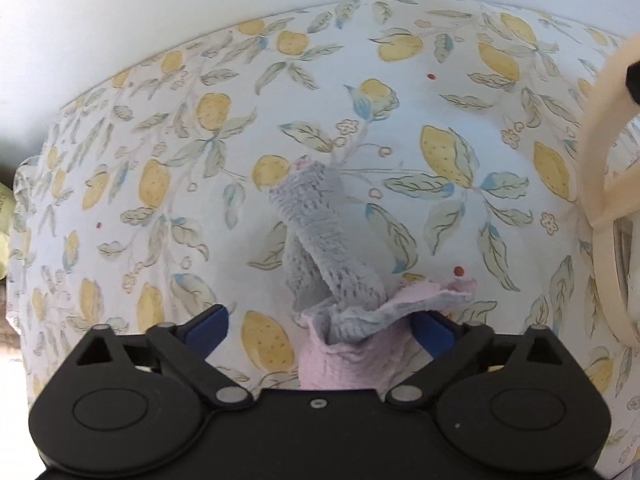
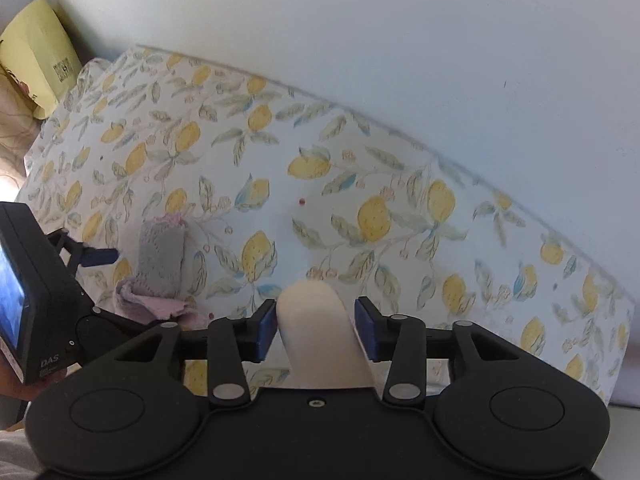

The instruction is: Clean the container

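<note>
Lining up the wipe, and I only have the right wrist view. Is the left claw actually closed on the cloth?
Observer: No. The left claw stands wide open. The cloth lies between its fingers, with one blue pad clear of it.
Operator: And the cream thing in my claw?
Observer: From the left wrist, the container shows as a hollow cream rim, off to the cloth's right and not touching it.

A lemon-print tablecloth covers the table, with a grey-and-pink cloth resting on it.
</note>
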A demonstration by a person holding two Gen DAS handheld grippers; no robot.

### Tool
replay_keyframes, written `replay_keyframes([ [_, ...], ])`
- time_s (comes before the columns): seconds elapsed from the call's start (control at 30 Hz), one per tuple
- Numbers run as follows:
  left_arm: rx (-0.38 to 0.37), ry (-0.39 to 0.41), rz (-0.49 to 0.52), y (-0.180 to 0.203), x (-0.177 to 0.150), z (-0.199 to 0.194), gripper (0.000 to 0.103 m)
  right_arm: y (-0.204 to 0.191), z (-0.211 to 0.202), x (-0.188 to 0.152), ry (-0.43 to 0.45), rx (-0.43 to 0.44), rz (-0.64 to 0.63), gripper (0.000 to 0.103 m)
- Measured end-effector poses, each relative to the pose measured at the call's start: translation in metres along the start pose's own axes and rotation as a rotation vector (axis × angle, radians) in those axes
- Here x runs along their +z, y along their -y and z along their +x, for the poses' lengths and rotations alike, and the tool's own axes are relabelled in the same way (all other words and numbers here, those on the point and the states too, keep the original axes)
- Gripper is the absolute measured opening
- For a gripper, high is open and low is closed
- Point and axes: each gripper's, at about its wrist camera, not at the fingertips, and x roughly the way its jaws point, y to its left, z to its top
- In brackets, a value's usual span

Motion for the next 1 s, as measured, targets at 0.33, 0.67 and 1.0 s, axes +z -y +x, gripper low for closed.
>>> replay_keyframes([
  [0.33,0.008,0.030,-0.092,-0.017,0.004,-0.035,0.103,0.013,-0.037,-0.019,0.163,-0.036,0.123,0.085],
  [0.67,0.048,0.073,-0.234,-0.009,-0.025,-0.111,0.103,0.039,-0.097,-0.080,0.331,-0.099,0.283,0.103],
  [1.0,0.062,0.166,-0.310,0.030,-0.079,-0.195,0.103,0.030,-0.140,-0.160,0.393,-0.146,0.369,0.103],
])
